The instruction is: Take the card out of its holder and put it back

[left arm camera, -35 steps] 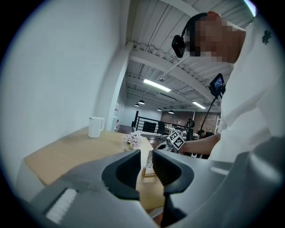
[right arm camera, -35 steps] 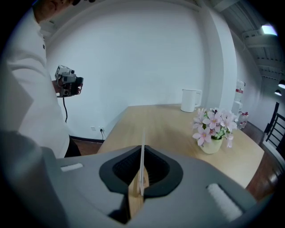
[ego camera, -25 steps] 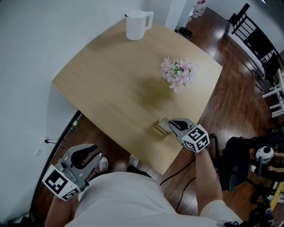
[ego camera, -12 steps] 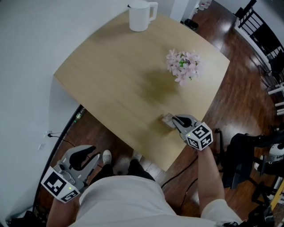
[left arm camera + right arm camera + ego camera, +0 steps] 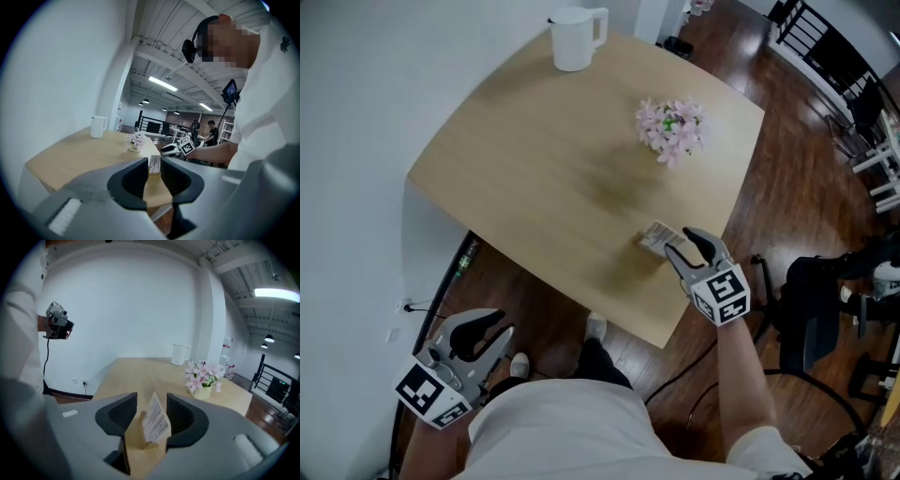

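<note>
A white printed card (image 5: 659, 234) stands tilted in its small wooden holder (image 5: 133, 439) near the table's front right edge. My right gripper (image 5: 682, 242) is just behind it and open. Its jaws have just been opening. In the right gripper view the card (image 5: 157, 420) stands between the jaws with space on both sides, and the pads do not press it. My left gripper (image 5: 487, 328) hangs off the table at the lower left, open and empty. In the left gripper view the card (image 5: 155, 164) shows far off through the gap of the left gripper (image 5: 153, 176).
On the light wooden table (image 5: 534, 169) a white jug (image 5: 574, 39) stands at the far corner and a pot of pink flowers (image 5: 671, 129) towards the right. Black chairs (image 5: 811, 319) stand on the dark wood floor to the right.
The right gripper's jaws were shut on the card and now stand apart from it. The card rests tilted in the holder. The right hand has lifted slightly. The left gripper has hardly moved.
</note>
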The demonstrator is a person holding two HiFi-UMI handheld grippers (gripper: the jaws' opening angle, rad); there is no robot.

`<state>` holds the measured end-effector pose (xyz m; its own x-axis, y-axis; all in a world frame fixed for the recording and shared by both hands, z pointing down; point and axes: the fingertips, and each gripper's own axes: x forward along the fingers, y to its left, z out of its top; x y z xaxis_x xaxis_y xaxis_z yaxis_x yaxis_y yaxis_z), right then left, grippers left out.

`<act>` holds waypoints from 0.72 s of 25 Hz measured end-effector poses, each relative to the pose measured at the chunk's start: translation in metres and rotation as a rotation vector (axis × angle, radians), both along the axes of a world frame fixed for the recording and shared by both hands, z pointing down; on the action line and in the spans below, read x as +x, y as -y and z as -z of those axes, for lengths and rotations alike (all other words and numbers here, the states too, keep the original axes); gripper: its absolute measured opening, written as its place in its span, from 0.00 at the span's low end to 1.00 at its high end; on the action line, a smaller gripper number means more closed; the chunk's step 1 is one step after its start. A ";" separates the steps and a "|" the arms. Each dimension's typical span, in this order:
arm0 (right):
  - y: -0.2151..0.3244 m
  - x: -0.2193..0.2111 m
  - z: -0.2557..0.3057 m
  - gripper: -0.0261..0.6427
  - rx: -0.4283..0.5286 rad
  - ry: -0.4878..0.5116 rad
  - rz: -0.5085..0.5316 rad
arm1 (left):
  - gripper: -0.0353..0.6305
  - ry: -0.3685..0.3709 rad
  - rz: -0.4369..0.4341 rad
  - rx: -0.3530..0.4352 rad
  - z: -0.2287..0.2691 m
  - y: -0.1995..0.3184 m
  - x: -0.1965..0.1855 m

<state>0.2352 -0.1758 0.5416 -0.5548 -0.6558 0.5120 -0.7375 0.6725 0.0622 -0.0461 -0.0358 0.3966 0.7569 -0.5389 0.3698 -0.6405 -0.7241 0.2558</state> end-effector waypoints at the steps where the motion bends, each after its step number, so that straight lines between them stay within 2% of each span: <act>1: -0.010 0.000 0.010 0.33 0.022 -0.019 -0.029 | 0.19 -0.007 -0.021 0.011 0.003 -0.003 -0.004; 6: -0.086 -0.035 0.048 0.33 0.070 -0.022 -0.169 | 0.19 -0.042 -0.133 0.058 0.009 -0.030 -0.042; 13: -0.245 -0.166 0.069 0.33 0.064 0.032 -0.271 | 0.19 -0.077 -0.273 0.102 -0.003 -0.097 -0.132; 18: -0.353 -0.239 0.078 0.33 0.024 0.052 -0.374 | 0.19 -0.092 -0.379 0.089 -0.009 -0.152 -0.178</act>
<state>-0.0034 0.1775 0.4635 -0.2992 -0.8295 0.4716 -0.9345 0.3546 0.0308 -0.2236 0.1157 0.4053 0.9361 -0.2417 0.2556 -0.3007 -0.9268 0.2250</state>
